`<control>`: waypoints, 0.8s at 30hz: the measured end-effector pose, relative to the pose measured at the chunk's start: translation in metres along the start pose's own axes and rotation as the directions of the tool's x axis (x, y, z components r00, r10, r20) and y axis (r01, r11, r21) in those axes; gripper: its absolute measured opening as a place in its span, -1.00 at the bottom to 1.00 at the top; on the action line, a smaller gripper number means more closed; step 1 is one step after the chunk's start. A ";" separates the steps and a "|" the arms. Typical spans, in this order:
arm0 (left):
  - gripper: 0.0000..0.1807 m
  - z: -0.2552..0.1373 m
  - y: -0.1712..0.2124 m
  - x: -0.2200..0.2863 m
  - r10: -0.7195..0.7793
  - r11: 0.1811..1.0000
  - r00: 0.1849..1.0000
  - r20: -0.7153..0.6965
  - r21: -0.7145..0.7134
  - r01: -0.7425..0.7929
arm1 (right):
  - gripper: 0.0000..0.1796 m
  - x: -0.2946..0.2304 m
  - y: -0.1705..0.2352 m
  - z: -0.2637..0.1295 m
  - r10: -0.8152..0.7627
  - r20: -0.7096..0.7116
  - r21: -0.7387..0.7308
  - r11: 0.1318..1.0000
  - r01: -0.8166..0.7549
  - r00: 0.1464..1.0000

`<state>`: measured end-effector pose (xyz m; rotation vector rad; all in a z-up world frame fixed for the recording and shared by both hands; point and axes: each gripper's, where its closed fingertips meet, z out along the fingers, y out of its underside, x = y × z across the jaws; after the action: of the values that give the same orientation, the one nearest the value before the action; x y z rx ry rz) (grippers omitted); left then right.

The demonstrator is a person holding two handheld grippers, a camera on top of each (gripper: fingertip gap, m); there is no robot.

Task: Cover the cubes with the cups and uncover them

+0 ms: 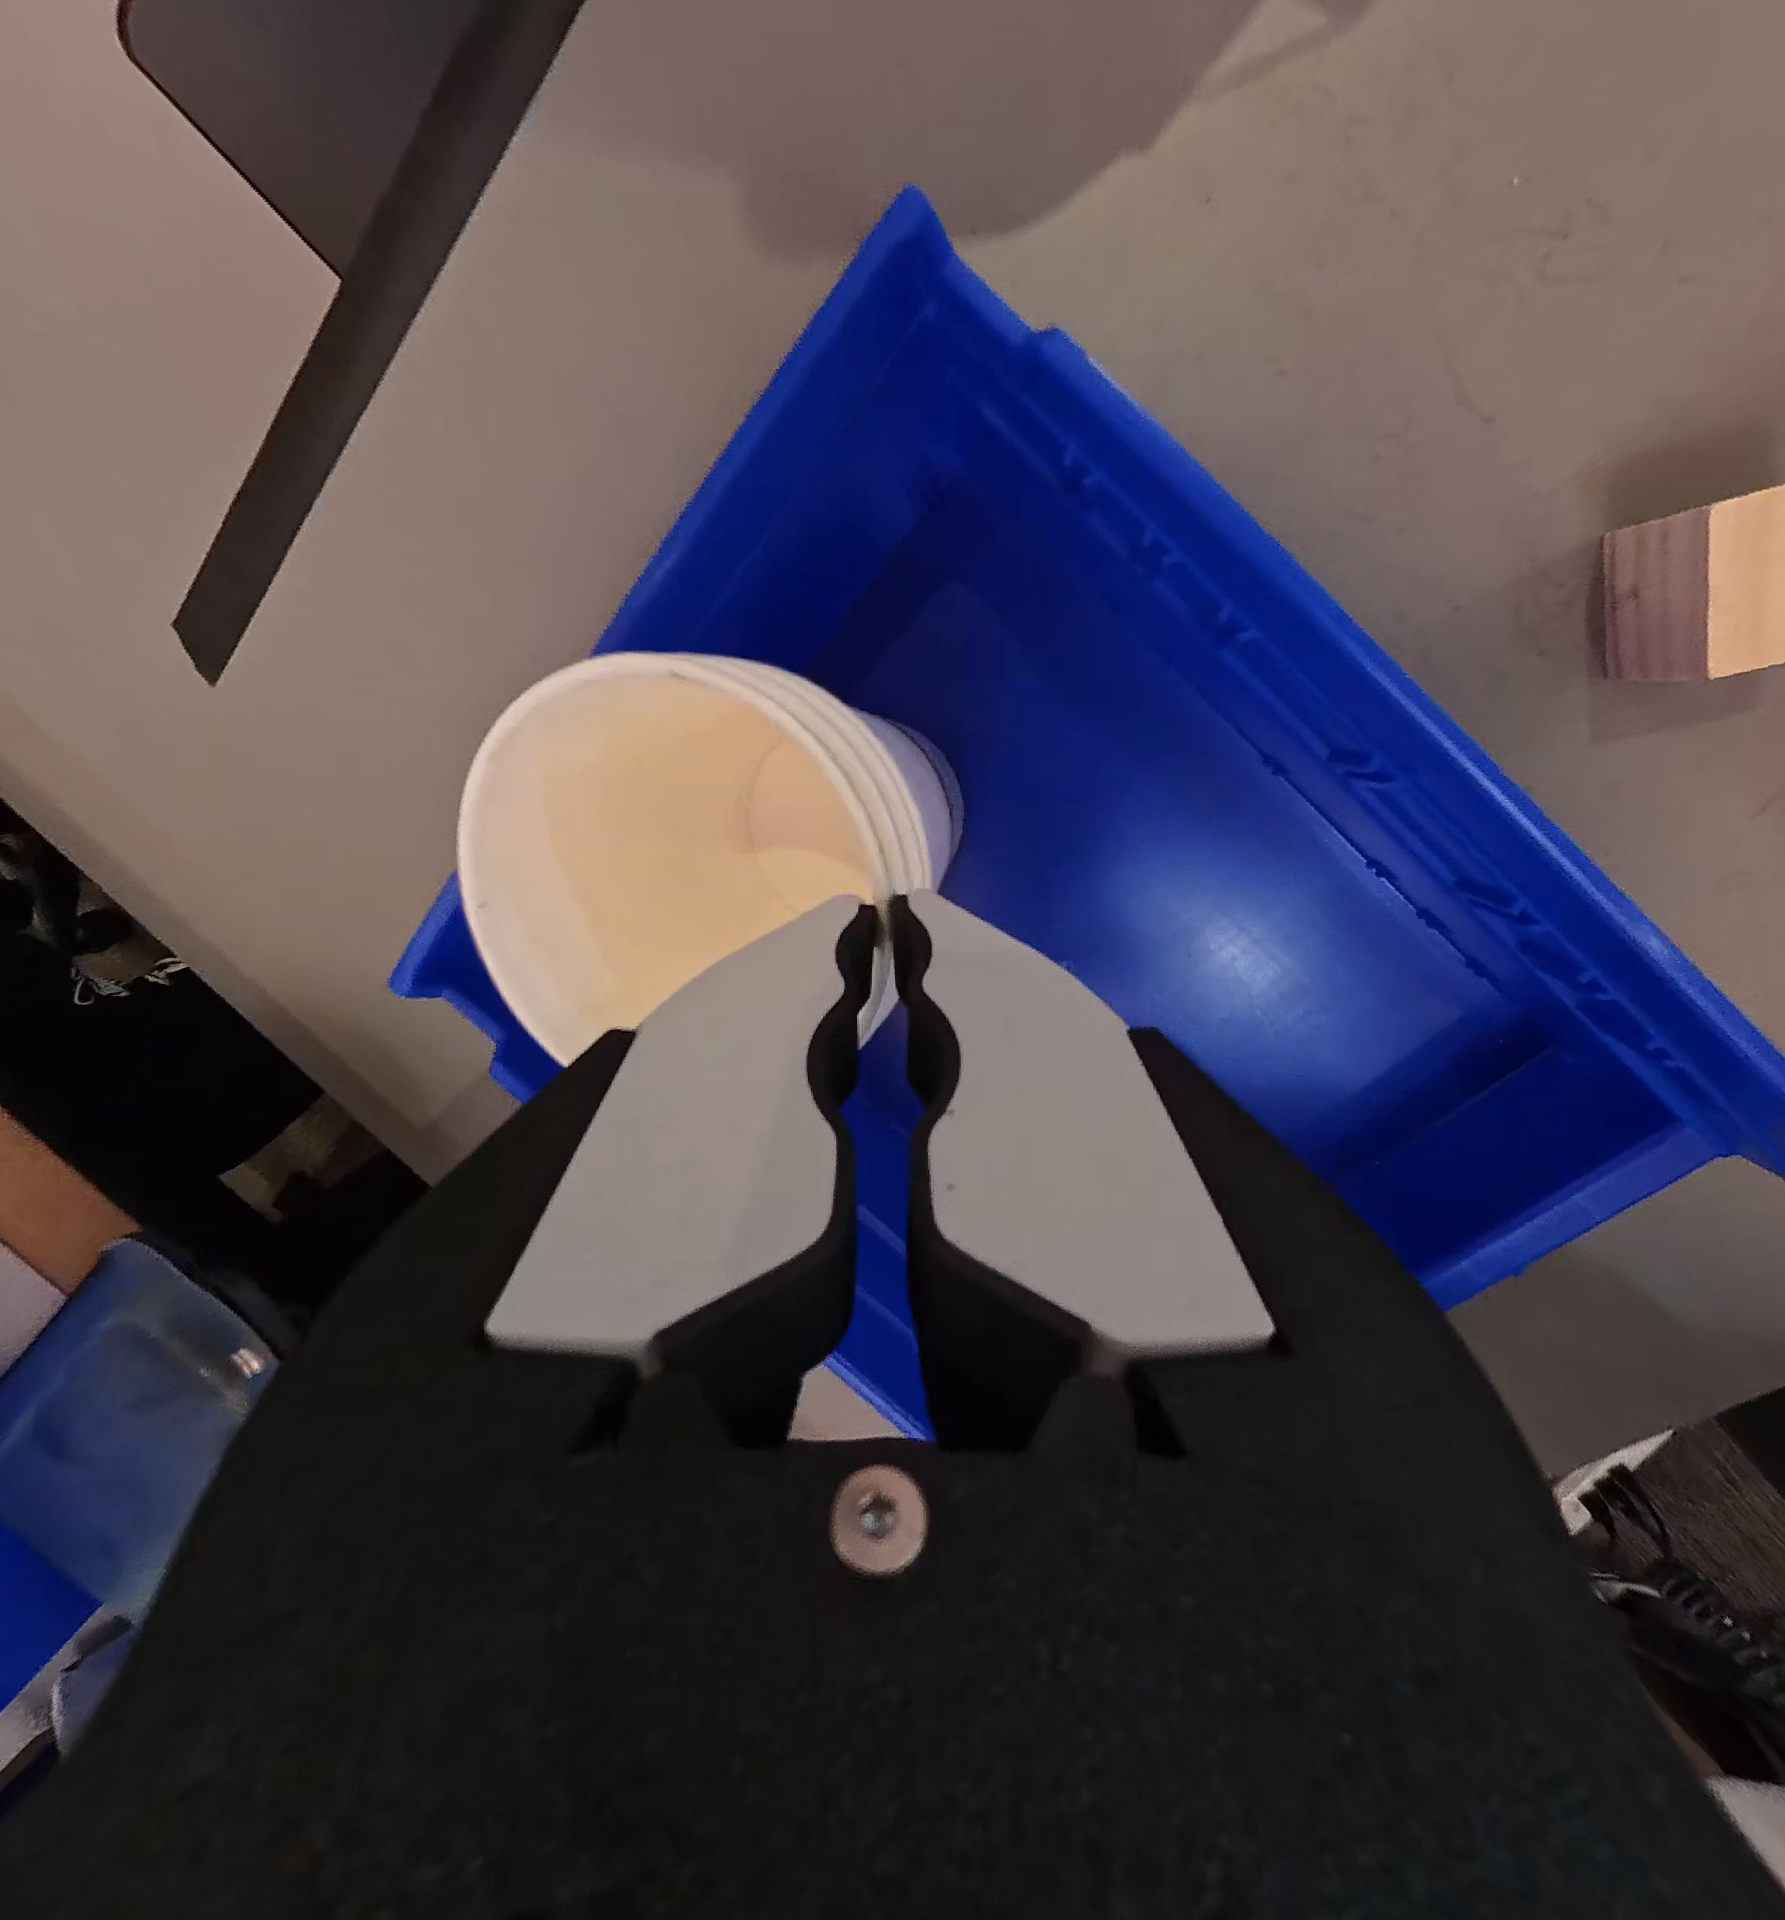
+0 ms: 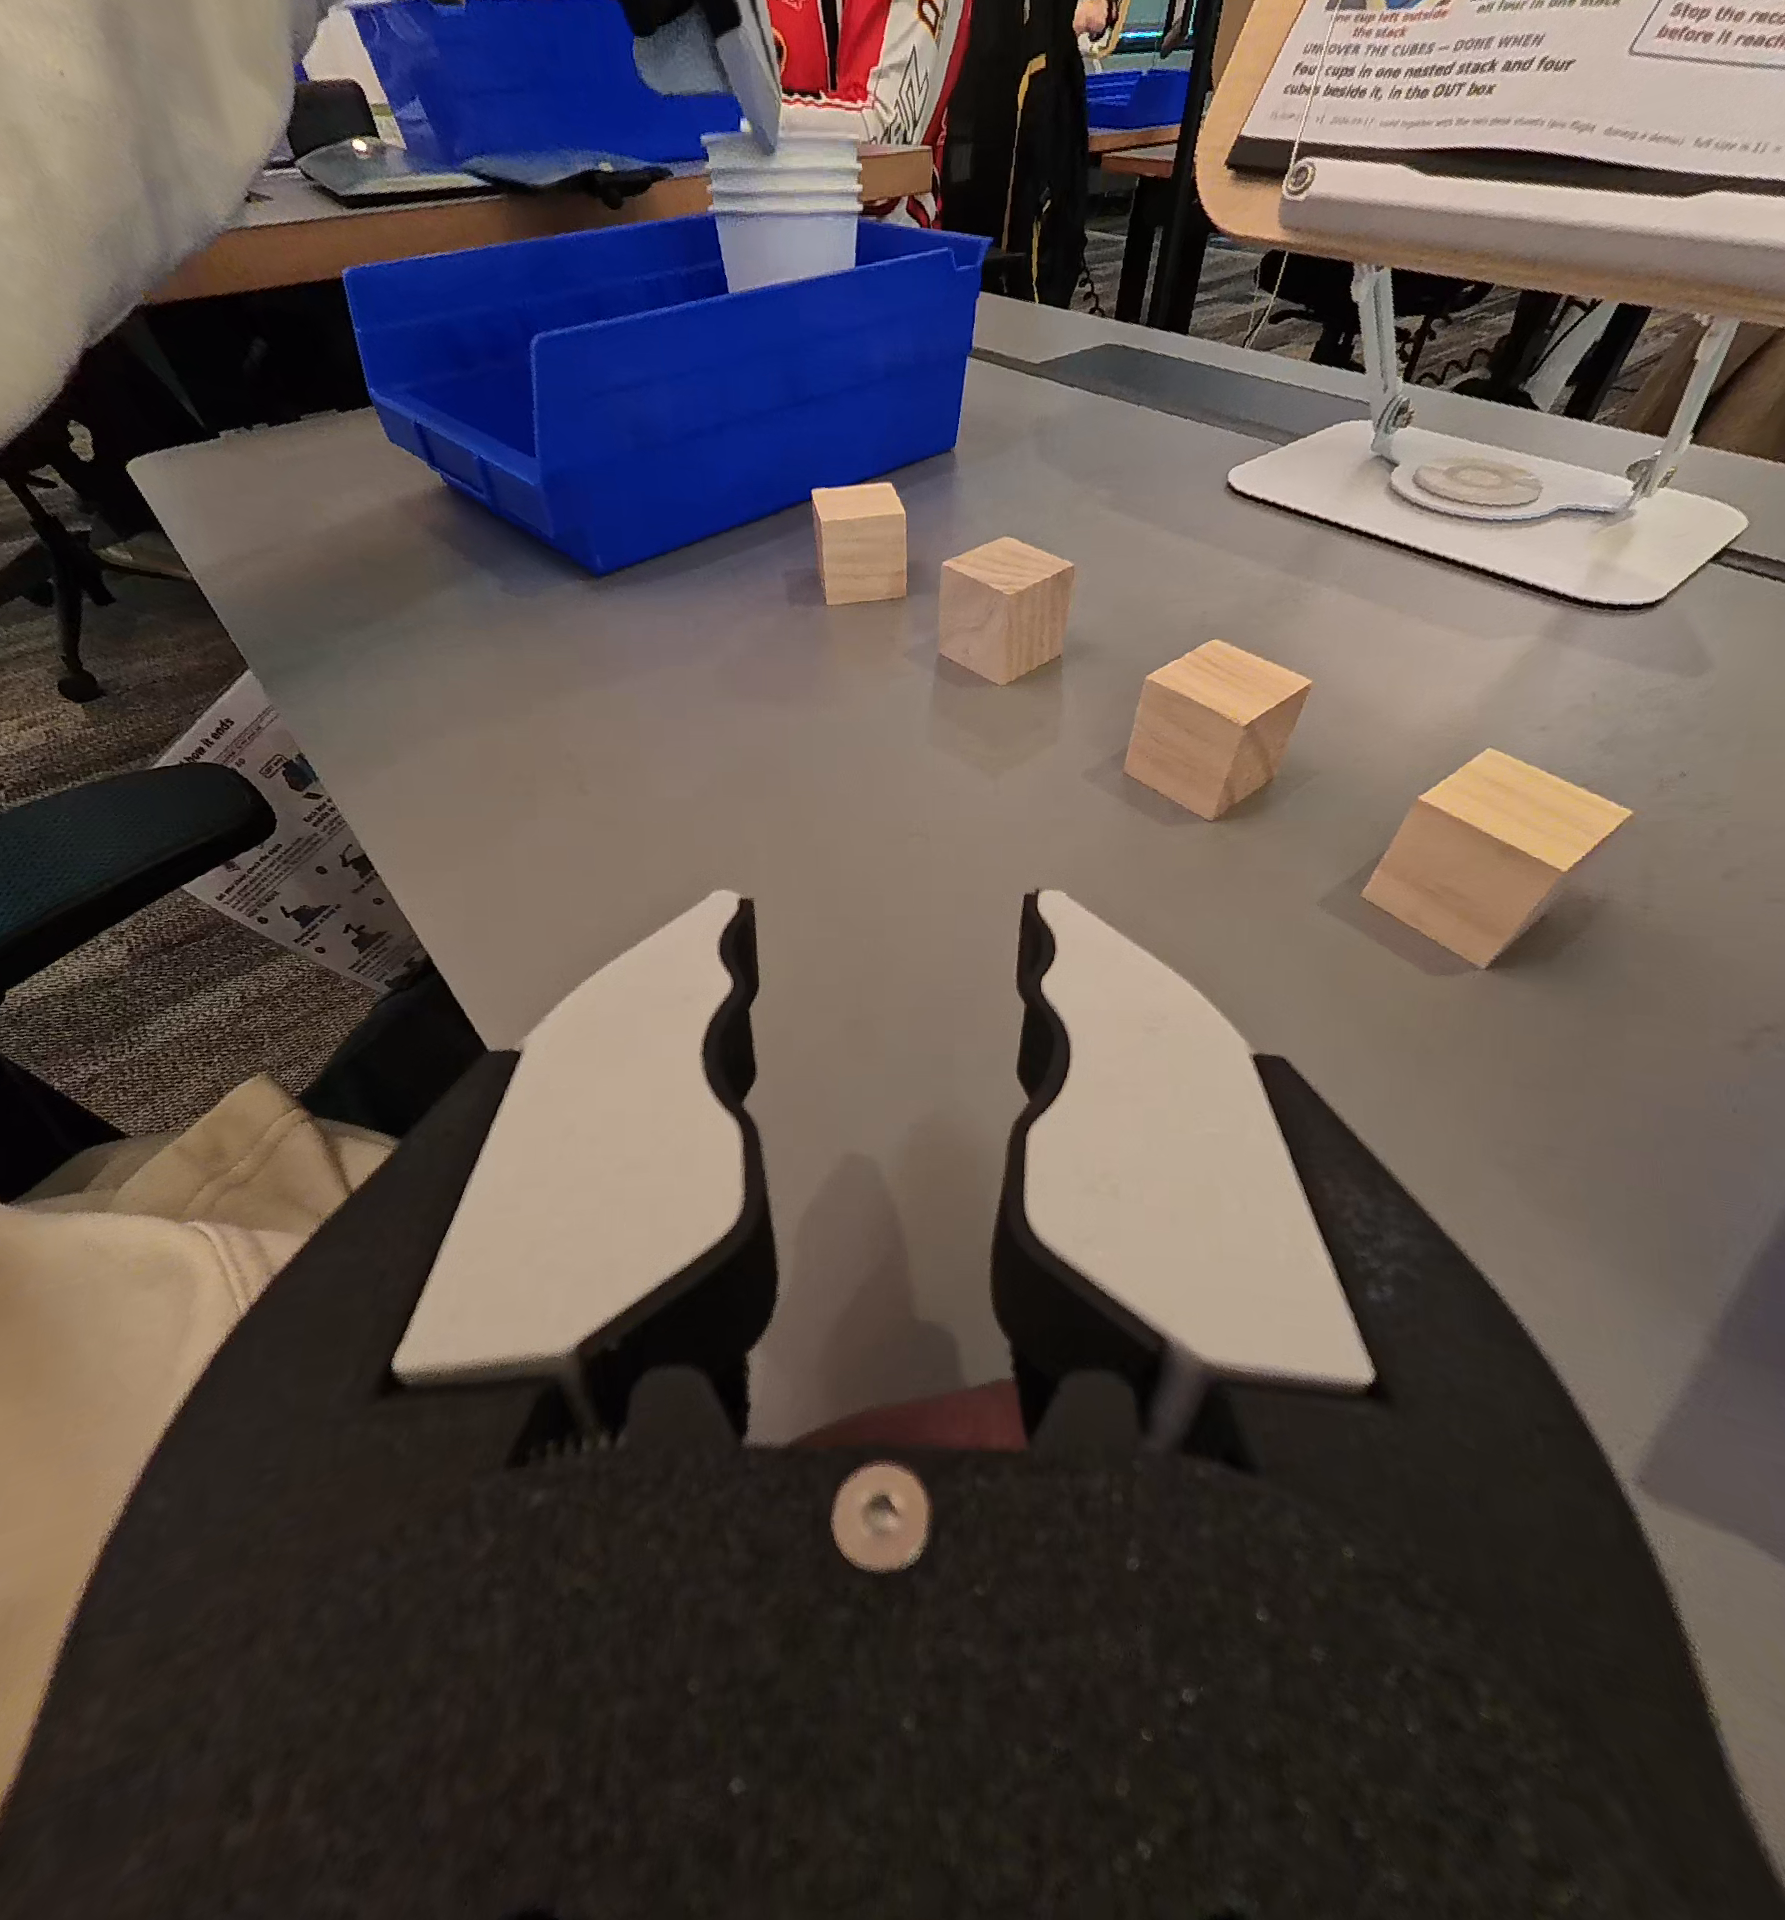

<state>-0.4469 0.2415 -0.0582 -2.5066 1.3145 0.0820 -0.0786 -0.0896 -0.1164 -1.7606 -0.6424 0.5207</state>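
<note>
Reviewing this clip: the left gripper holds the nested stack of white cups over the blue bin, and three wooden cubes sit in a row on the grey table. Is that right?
Not quite: the right wrist view shows four wooden cubes in the row, not three. The rest holds: the left gripper has its jaws shut on the rim of the nested stack of white cups over the blue bin, and the cubes sit on the grey table.

We see our left gripper and right gripper look the same: a rough black body, two flat grey fingers with wavy black pads, and one shiny silver screw. We wear a cream sleeve.
</note>
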 end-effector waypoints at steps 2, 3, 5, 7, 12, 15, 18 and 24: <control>-0.96 -0.005 -0.001 -0.002 -0.002 1.000 1.000 0.005 0.001 0.002 | -0.47 0.000 0.000 0.000 0.000 0.000 -0.001 1.000 0.000 1.000; -0.96 -0.008 -0.002 -0.003 0.000 1.000 1.000 0.010 0.004 0.000 | -0.47 0.000 0.000 0.000 0.001 0.002 -0.002 1.000 -0.001 1.000; -0.96 -0.013 -0.004 -0.003 0.001 1.000 1.000 0.009 0.012 -0.001 | -0.47 0.000 0.001 0.000 -0.001 0.003 -0.005 1.000 0.001 1.000; -0.96 -0.020 -0.007 -0.004 0.006 1.000 1.000 0.013 0.019 -0.006 | -0.47 0.000 0.001 0.000 -0.001 0.003 -0.009 1.000 0.001 1.000; -0.96 -0.047 -0.012 -0.005 0.032 0.999 0.998 0.049 0.031 -0.034 | -0.47 -0.001 0.001 0.000 -0.001 0.004 -0.008 1.000 0.001 1.000; -0.97 -0.076 -0.018 -0.007 0.053 0.996 0.994 0.095 0.061 -0.059 | -0.48 0.001 0.000 -0.001 0.011 0.003 -0.001 1.000 -0.011 1.000; -0.97 -0.112 -0.028 -0.005 0.059 0.988 0.989 0.132 0.133 -0.077 | -0.48 0.002 0.000 -0.002 0.026 0.007 0.002 1.000 -0.026 1.000; -0.96 -0.158 -0.047 0.020 0.078 0.936 0.985 0.154 0.328 -0.126 | -0.48 -0.001 -0.001 -0.002 0.028 0.013 0.001 1.000 -0.028 1.000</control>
<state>-0.4117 0.2038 0.0999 -2.1071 1.2804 0.0484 -0.0779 -0.0912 -0.1153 -1.7681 -0.6275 0.5524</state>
